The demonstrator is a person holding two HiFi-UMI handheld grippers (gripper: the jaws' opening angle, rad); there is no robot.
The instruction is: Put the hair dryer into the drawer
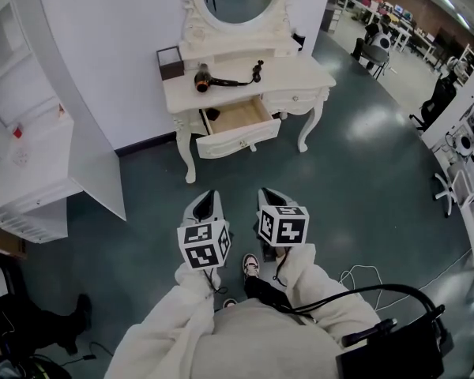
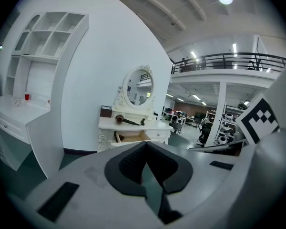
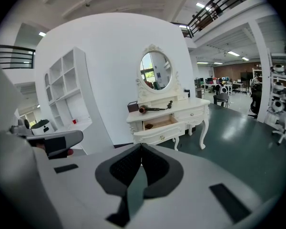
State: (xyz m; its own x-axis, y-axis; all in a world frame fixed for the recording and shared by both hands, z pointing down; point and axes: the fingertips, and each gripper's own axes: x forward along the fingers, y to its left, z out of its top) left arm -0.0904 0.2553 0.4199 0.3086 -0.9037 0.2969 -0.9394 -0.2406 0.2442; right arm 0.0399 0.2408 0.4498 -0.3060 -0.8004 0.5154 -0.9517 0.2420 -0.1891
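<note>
Left gripper (image 1: 208, 196) and right gripper (image 1: 267, 193) are seen closed, empty; the dark thing (image 1: 212, 114) inside the dressing table's (image 1: 300, 73) drawer (image 1: 241, 140) can't be identified.

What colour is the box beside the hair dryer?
The box is dark brown, clearest in the head view.

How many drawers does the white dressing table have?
2. The open drawer is below the hair dryer; the shut drawer is right of it in the head view. Others may be hidden.

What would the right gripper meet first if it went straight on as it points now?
Probably the open drawer of the dressing table; the right gripper tilts down, so it may meet the floor first.
</note>
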